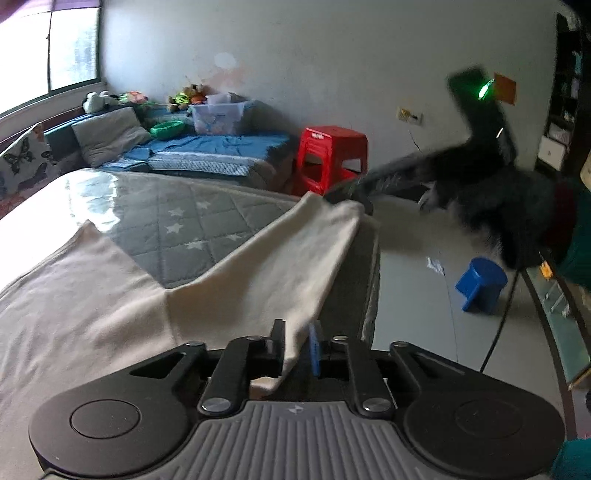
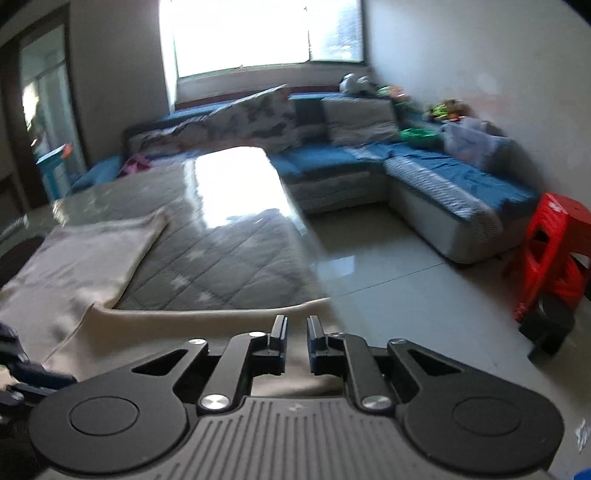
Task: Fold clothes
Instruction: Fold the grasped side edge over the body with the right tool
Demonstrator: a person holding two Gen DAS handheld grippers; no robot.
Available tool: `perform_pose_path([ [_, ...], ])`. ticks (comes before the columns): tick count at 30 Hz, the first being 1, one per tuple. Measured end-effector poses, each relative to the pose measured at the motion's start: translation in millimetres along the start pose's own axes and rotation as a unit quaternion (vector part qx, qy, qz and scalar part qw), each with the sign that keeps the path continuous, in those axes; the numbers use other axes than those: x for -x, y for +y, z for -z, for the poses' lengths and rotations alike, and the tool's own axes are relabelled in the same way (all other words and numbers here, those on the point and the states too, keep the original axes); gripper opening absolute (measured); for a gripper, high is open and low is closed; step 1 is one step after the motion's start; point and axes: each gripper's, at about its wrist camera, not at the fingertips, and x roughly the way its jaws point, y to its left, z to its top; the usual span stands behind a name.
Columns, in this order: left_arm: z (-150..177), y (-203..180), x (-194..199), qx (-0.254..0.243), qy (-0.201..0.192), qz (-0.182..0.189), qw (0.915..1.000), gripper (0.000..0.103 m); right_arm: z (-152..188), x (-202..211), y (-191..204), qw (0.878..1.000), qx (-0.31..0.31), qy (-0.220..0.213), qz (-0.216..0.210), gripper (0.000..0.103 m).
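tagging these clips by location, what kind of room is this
Most likely a home living room. A blue sectional sofa with cushions sits under a big window, stuffed toys line its back, and a red plastic stool stands on the tiled floor.

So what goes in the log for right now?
step: folding | left gripper: shut on cream cloth | right gripper: shut on far corner | surface: grey quilted table

Left tool [image 1: 297,345] closed on cloth pinched between its fingers, right tool [image 2: 296,341] held forward with fingers narrowly parted, cloth edge lying between them, grip unconfirmed
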Motion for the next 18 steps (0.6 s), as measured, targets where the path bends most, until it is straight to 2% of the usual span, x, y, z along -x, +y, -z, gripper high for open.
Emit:
perform_pose_path([
  [1,1,2,2,0.005,-0.001,-0.003,1.0,0.019,-1,-7,5,1.0,0.007,0.006,0.001,0.017],
  [4,10,27,18,0.043,-0.002,-0.044,0.9981,0.023,-2,-23,10,1.0,0.016,0.021,0.007,0.017],
  [7,20,52,34,0.082,-0.003,-0.084,0.9931,0.024,-3,-33,10,0.999,0.021,0.025,0.015,0.018],
  [12,36,93,60,0.146,-0.004,-0.15,0.9779,0.024,-10,-46,8,0.999,0.025,0.022,0.021,0.019],
  [18,60,127,78,0.193,0.008,-0.204,0.9596,0.024,-21,-61,9,0.999,0.035,0.02,0.025,0.019],
])
